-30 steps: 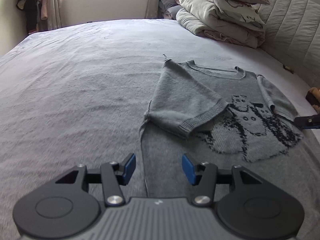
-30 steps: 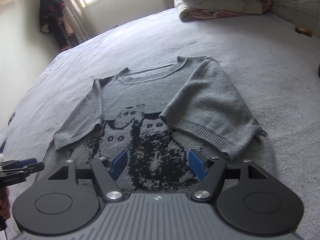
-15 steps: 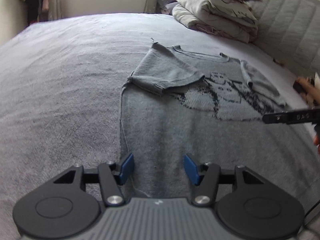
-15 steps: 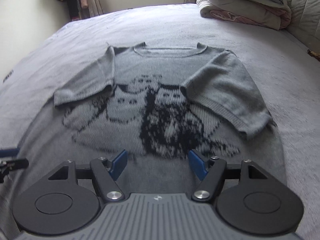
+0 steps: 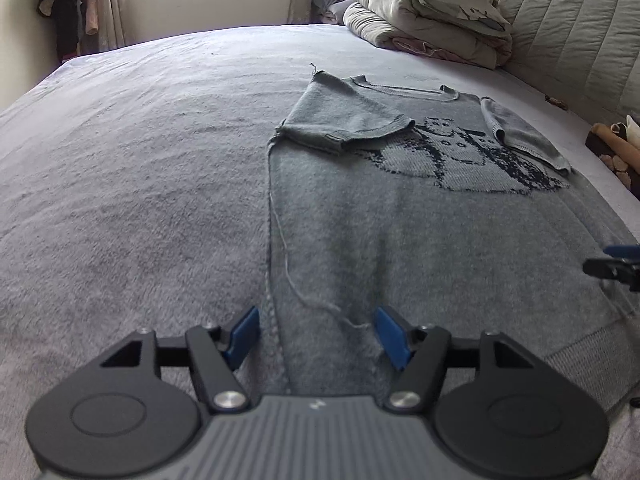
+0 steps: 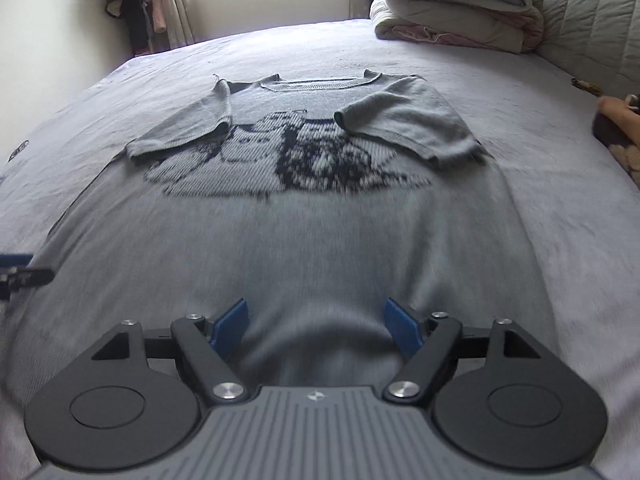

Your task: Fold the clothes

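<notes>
Because the grey knitted sweater (image 6: 320, 232) lies flat on the bed (image 5: 120, 200) with both short sleeves already turned in over the dark cat pattern (image 6: 296, 160), what the coming move turns on is its long axis, which runs from the neckline (image 6: 320, 82) at the far end straight back to the hem near the person. Both tools sit at that hem end and look up the garment toward the collar. From the right hand-held gripper (image 6: 316, 326), the sweater's body spreads directly ahead and beneath, and its jaws are opening, wide apart over the lower middle of the fabric with cloth under the gap but nothing pinched between the blue pads (image 6: 402, 326). From the left hand-held gripper (image 5: 316, 334), the sweater's left side seam (image 5: 270, 240) runs away almost in line with the tool, so this one straddles the garment's edge, bed cover under one finger and knit under the other; a loose yarn strand (image 5: 296, 280) trails across the fabric toward it. Its jaws are opening too, and they grasp nothing. Neither hand is clearly nearer, judging by the two views: each hovers over its own side of the hem end, the left at the corner, the right further in. A lengthwise fold, hem carried up toward the neckline, looks like the likely next step. Folded quilts (image 5: 432, 20) are stacked well beyond the collar against the headboard (image 5: 572, 40).
</notes>
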`<state>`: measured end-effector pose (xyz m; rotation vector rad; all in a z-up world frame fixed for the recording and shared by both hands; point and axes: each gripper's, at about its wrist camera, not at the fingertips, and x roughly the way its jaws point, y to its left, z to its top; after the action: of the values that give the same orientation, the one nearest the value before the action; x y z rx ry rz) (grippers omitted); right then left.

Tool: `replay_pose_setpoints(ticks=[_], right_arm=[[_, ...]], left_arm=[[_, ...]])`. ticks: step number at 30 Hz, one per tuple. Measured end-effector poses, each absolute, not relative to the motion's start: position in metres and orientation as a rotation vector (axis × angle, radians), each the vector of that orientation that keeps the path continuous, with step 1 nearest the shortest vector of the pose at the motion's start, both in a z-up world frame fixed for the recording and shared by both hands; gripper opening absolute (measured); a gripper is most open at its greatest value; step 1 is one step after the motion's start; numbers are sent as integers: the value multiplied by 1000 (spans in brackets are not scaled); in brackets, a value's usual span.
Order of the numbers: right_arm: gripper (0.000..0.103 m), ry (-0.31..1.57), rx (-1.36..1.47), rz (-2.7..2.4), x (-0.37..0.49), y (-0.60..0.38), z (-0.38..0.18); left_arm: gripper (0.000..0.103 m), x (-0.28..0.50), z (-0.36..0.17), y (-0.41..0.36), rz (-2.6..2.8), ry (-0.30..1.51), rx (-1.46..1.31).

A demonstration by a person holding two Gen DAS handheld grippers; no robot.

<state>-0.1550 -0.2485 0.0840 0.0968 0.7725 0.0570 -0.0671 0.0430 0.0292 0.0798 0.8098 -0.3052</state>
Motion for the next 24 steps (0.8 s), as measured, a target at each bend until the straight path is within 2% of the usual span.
replay_pose_setpoints(ticks=[15, 24], right_arm=[[79, 802, 82, 29, -243, -270, 82], [80, 785, 308, -55, -286, -311, 100]], left_arm=[[74, -121, 30, 59, -294, 840, 52], [75, -147, 34, 78, -276, 863, -46]])
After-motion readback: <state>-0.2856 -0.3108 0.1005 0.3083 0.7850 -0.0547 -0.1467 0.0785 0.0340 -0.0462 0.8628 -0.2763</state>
